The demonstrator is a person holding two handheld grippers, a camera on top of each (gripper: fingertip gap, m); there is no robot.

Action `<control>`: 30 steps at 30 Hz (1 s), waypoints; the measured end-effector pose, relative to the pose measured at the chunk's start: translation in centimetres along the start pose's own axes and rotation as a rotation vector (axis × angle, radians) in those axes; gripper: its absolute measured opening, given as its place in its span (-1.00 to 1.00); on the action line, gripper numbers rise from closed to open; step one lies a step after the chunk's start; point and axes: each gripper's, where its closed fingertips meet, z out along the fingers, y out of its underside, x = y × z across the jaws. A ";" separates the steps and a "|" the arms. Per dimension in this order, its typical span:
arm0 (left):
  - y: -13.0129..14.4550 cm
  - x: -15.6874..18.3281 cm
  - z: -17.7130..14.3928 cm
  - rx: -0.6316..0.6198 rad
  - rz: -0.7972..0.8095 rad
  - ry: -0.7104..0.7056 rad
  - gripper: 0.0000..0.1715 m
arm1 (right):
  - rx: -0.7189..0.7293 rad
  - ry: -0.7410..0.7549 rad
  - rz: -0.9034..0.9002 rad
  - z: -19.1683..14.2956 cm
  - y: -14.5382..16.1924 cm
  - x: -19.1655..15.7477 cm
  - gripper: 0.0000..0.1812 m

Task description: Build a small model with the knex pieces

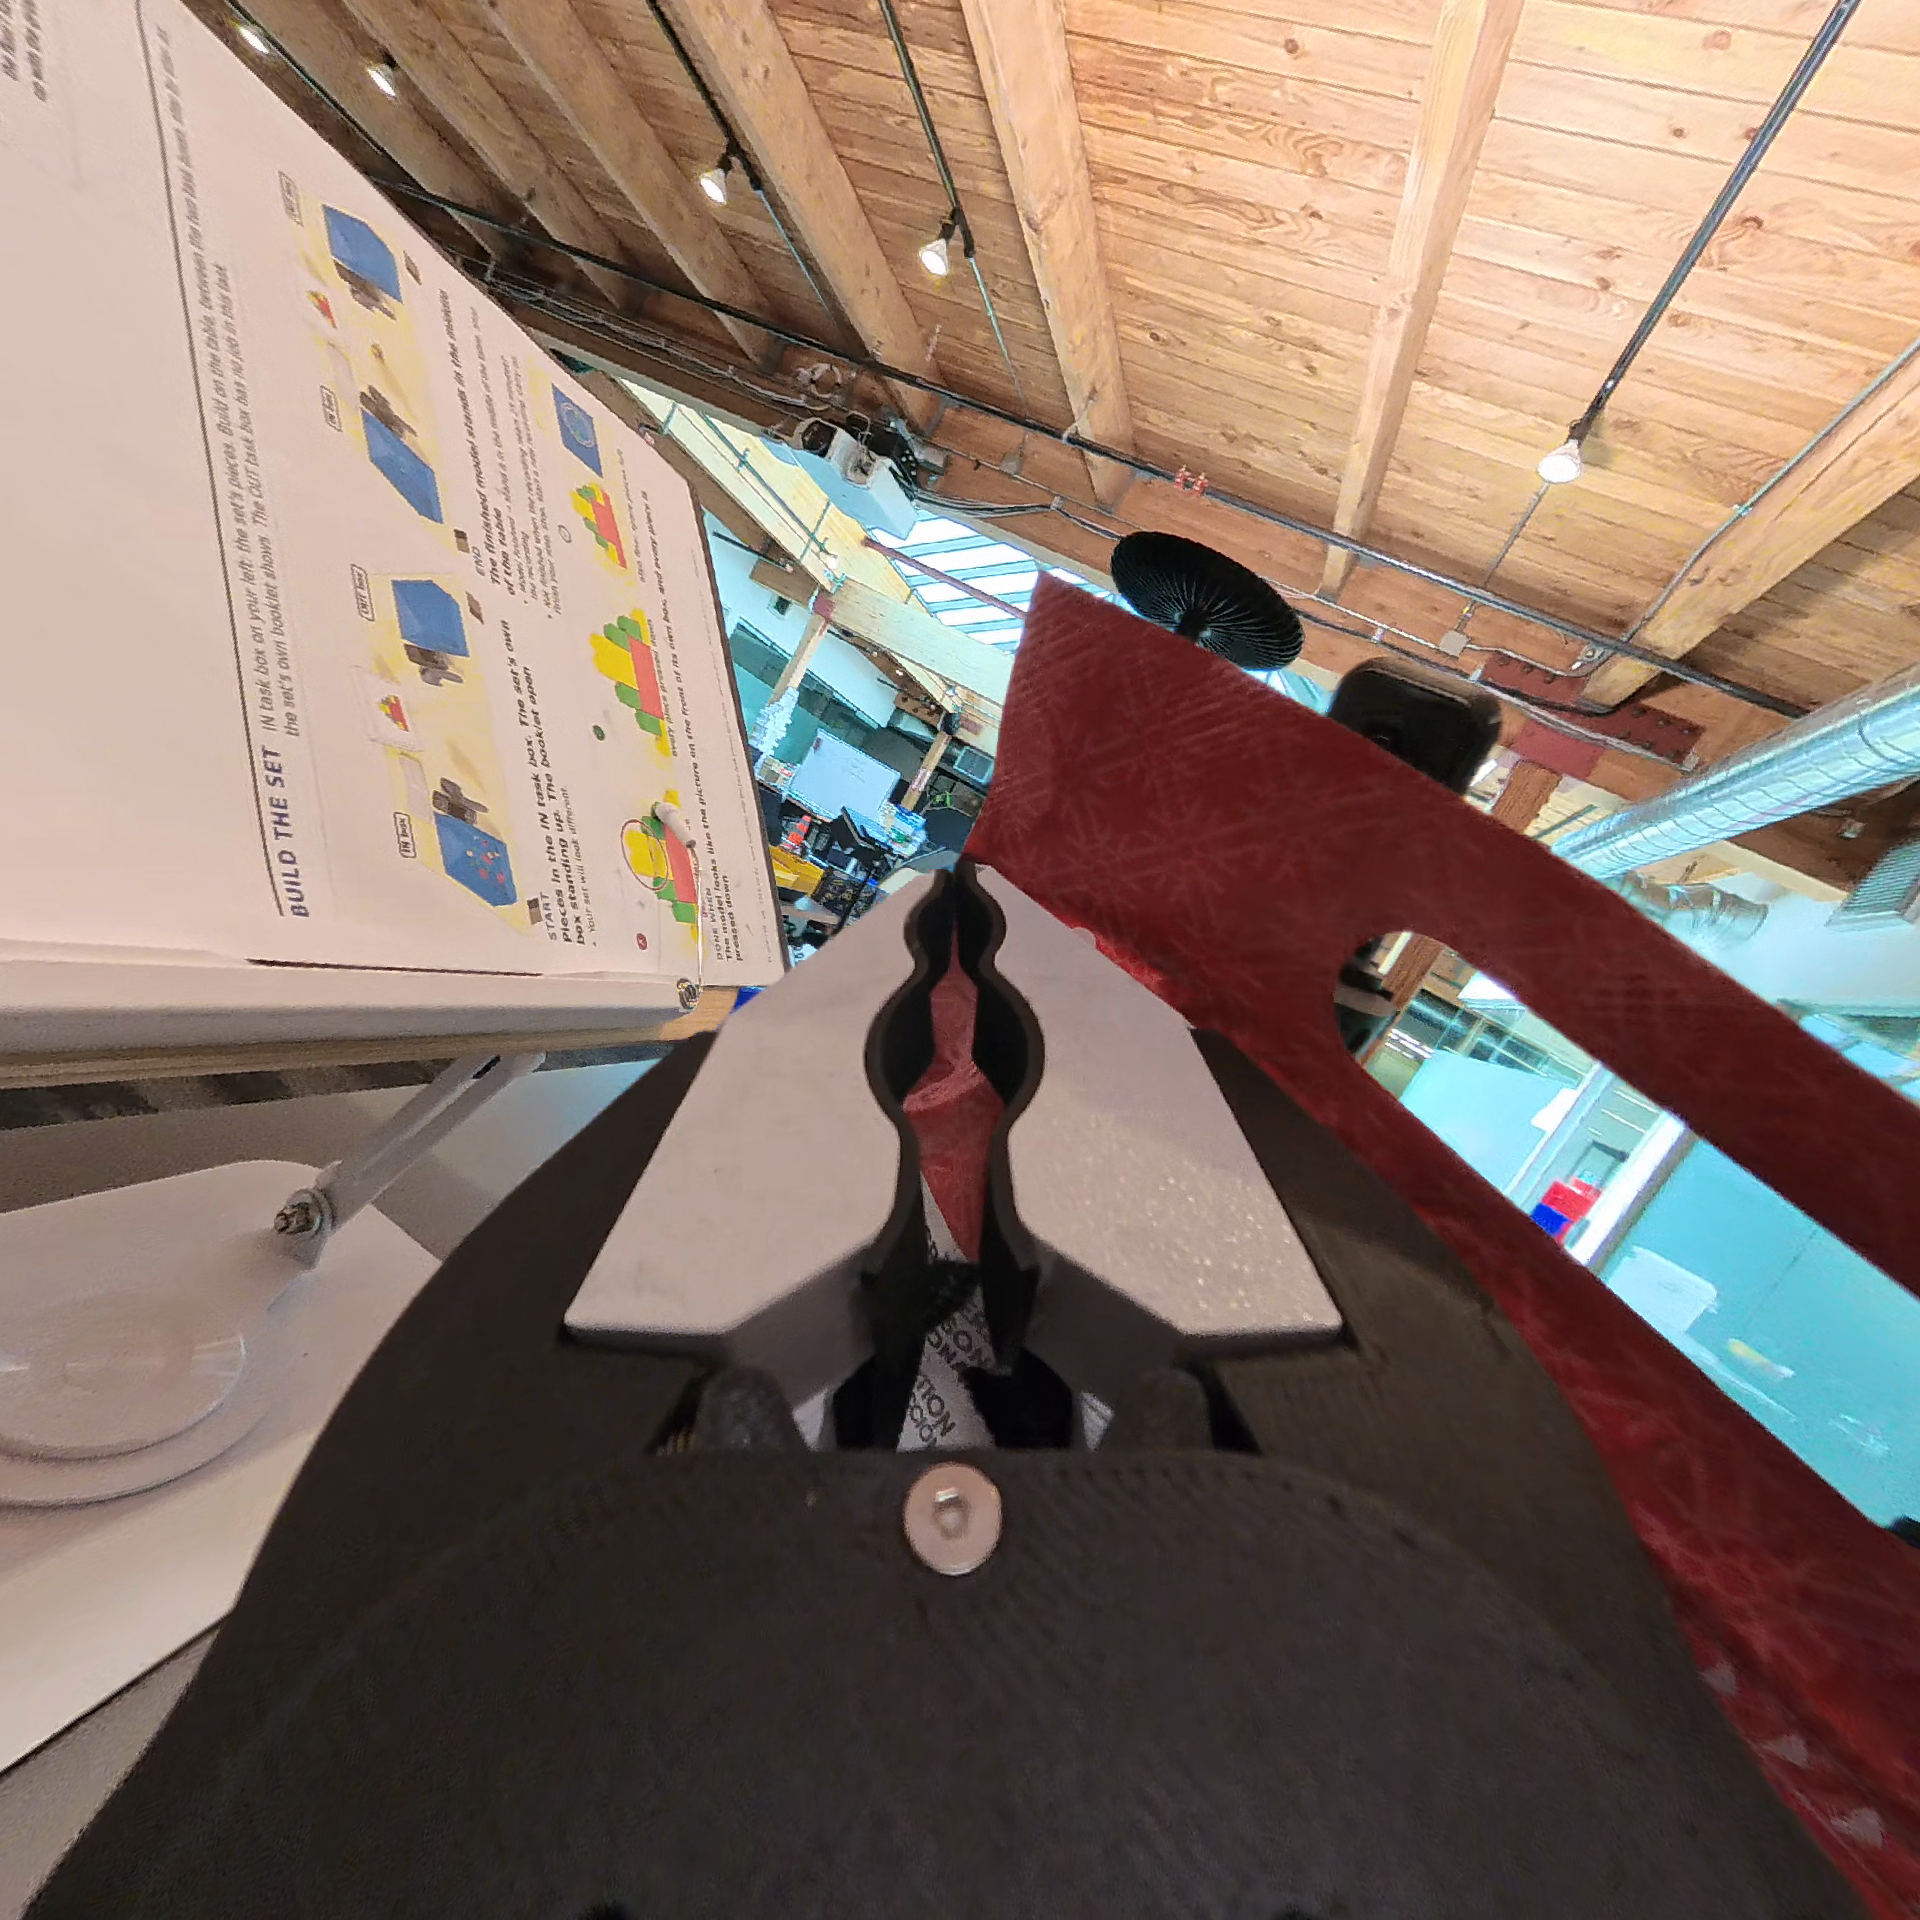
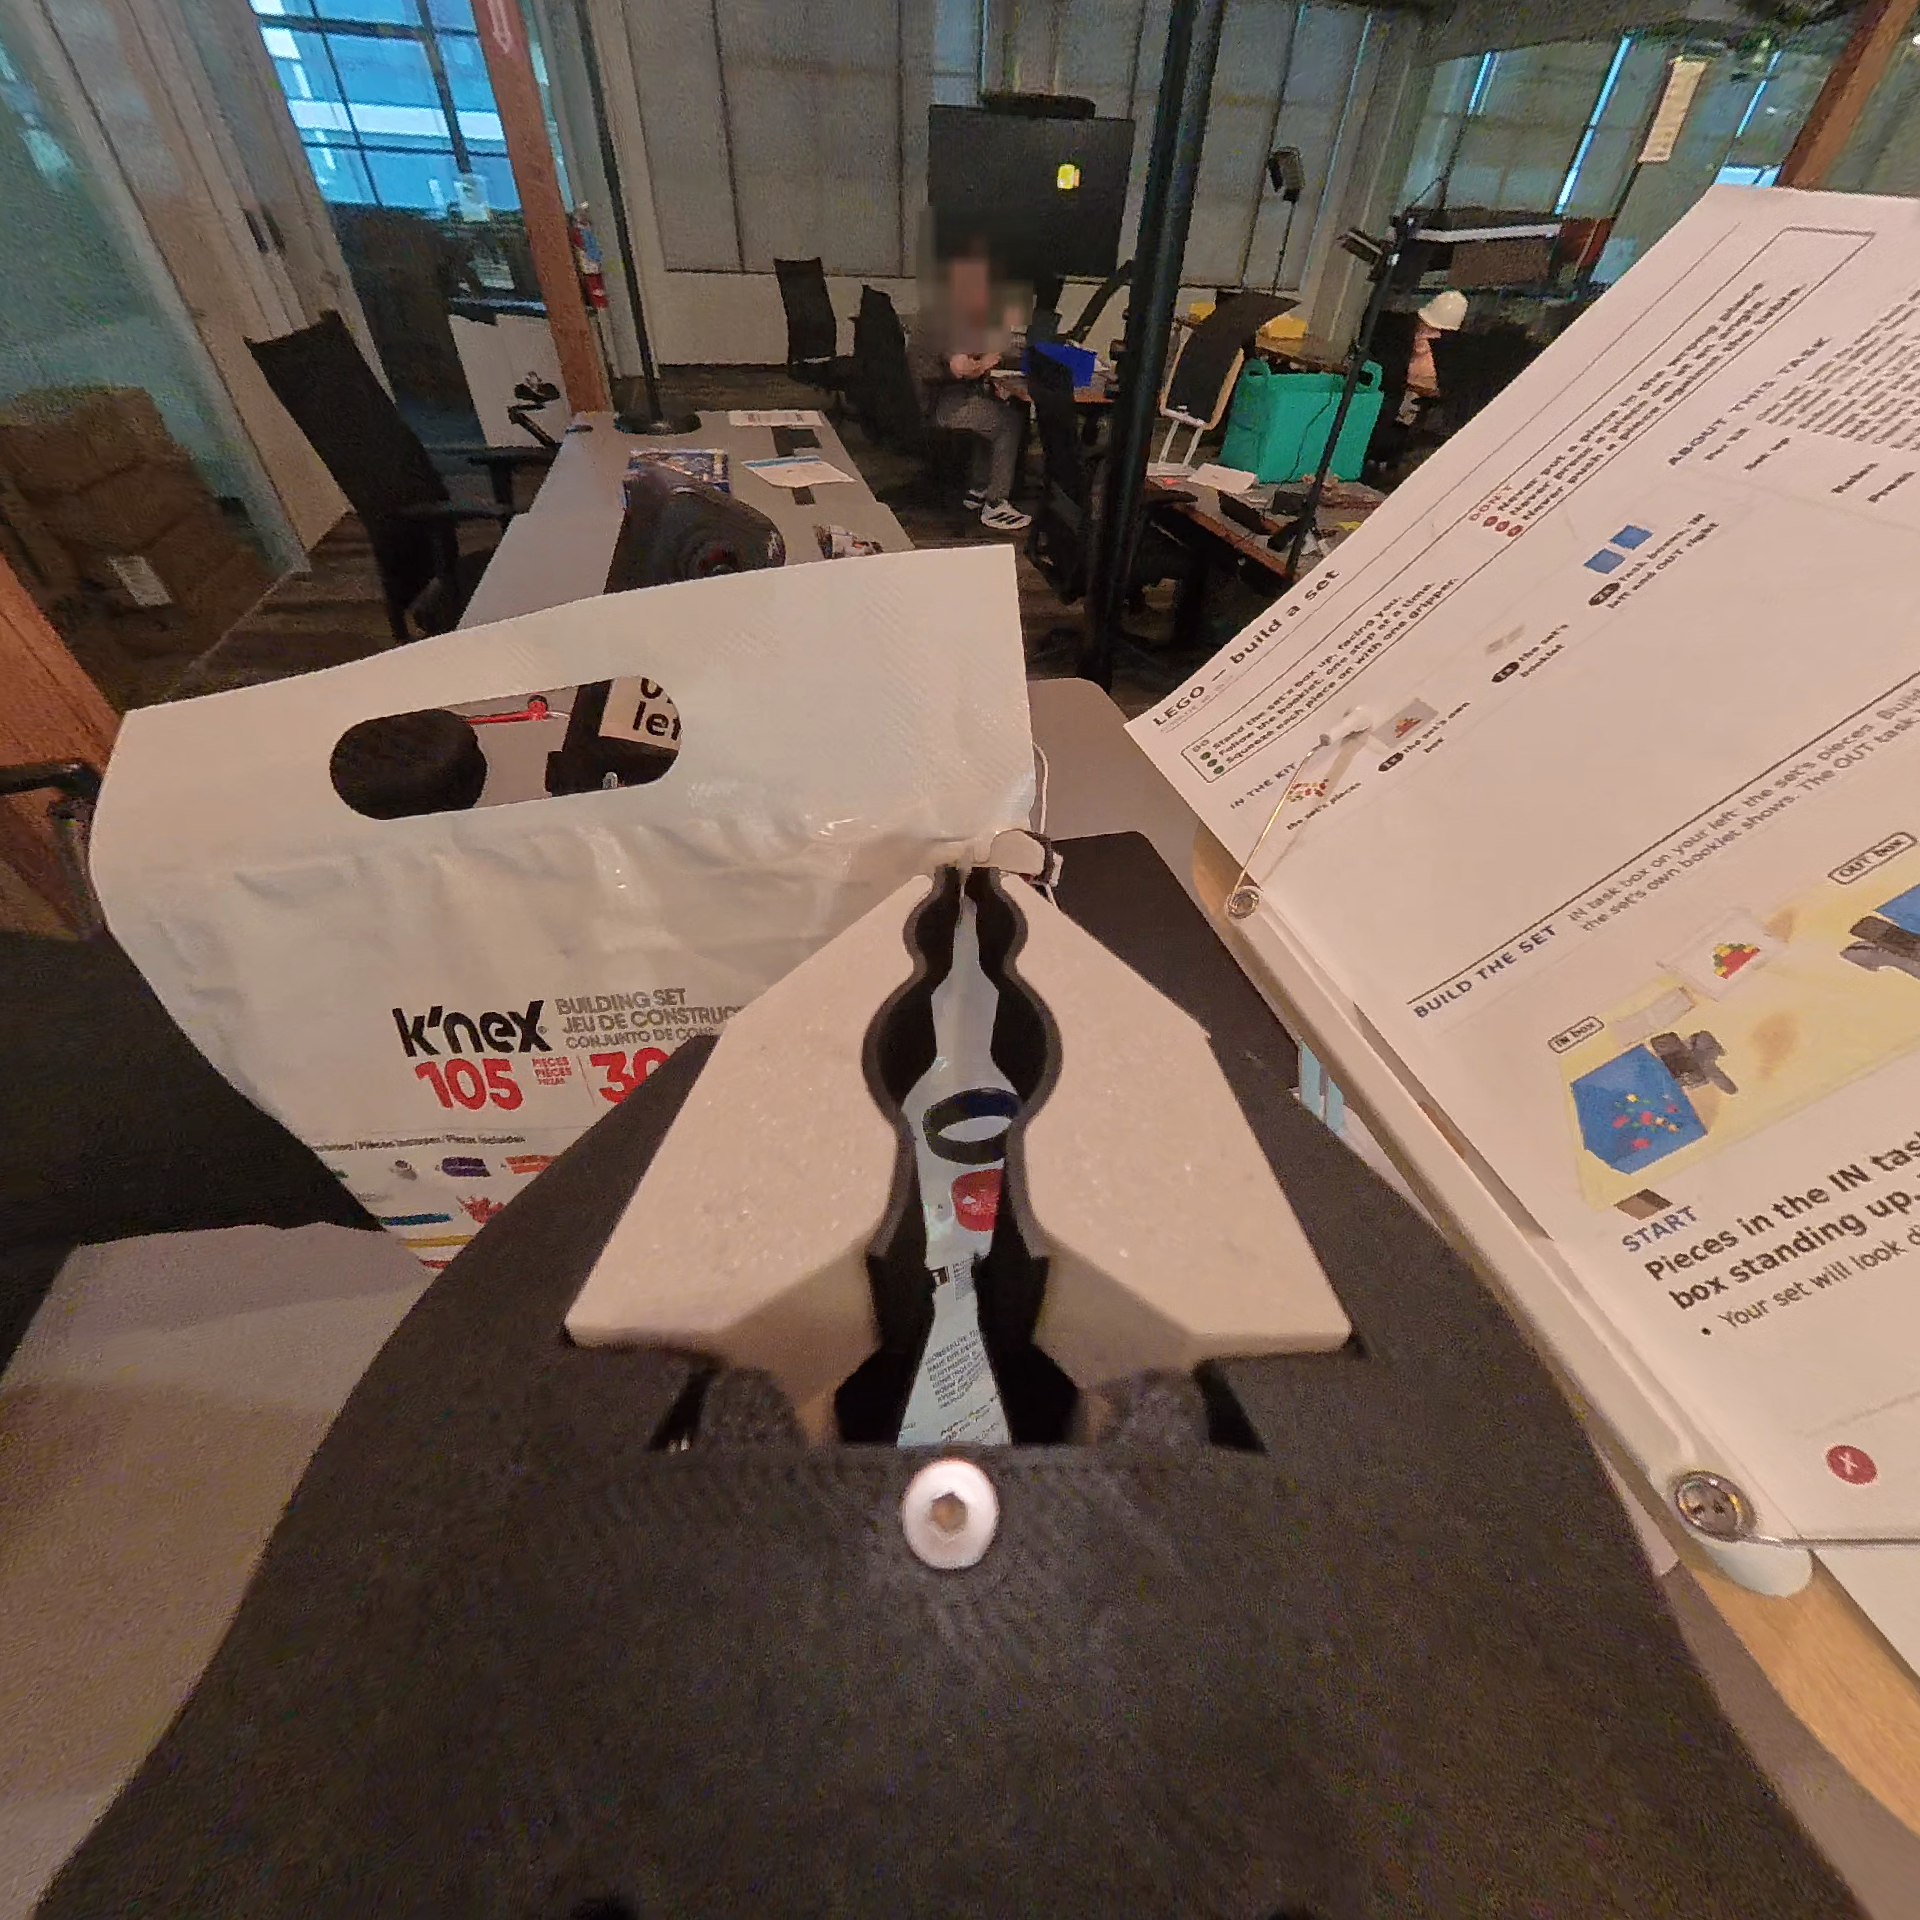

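Note:
My left gripper (image 1: 954, 883) points up towards the ceiling and is shut on the edge of a plastic bag (image 1: 1299, 831), which shows red and patterned here. The bag has an oval handle hole (image 1: 1558, 1091). My right gripper (image 2: 961, 883) is shut on the top right corner of a white building-set bag (image 2: 520, 914) that stands upright. Part of the other gripper (image 2: 613, 738) shows through that bag's handle hole (image 2: 416, 764). Both views seem to show one bag held from opposite sides. Its contents are hidden.
A printed instruction sheet on a tilted stand is close on the left in the left wrist view (image 1: 416, 571) and close on the right in the right wrist view (image 2: 1610, 831). The stand's white base (image 1: 125, 1351) rests on the table. A black mat (image 2: 1143, 935) lies under the bag. A seated person (image 2: 966, 416) is far behind. Less than 4 cm separates the two grippers' tips.

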 end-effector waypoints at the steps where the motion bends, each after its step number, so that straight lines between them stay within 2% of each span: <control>1: -0.2 -0.2 0.0 0.001 0.022 -0.029 -1.00 | -0.001 0.027 -0.009 0.1 -0.1 0.2 -0.97; 8: -2.0 -1.4 0.3 0.065 0.080 -0.174 -1.00 | 0.016 0.136 -0.030 0.8 -1.3 0.7 -1.00; 11: -2.4 -0.8 0.6 0.037 0.135 -0.180 -1.00 | 0.034 0.154 -0.033 0.4 -2.0 0.6 -1.00; 23: -3.2 -1.2 0.4 0.105 0.079 -0.247 -1.00 | -0.033 0.313 -0.133 0.8 -2.4 0.0 -1.00; 25: -3.9 -3.4 -0.1 0.133 0.010 -0.334 -1.00 | -0.004 0.144 -0.179 2.1 -3.0 -4.3 -1.00; 26: -4.6 -4.2 -0.4 0.171 -0.034 -0.327 -1.00 | -0.044 0.136 -0.241 3.3 -2.5 -6.1 -1.00; 27: -4.7 -3.7 0.1 0.158 0.003 -0.300 -1.00 | -0.059 0.158 -0.265 4.0 -2.2 -6.9 -1.00; 28: -4.5 -2.5 0.8 0.123 0.057 -0.274 -1.00 | -0.033 0.174 -0.233 3.8 -2.4 -6.9 -1.00; 30: -4.7 -0.7 1.2 0.106 0.068 -0.171 -1.00 | 0.072 0.198 -0.128 0.8 -4.2 -5.8 -1.00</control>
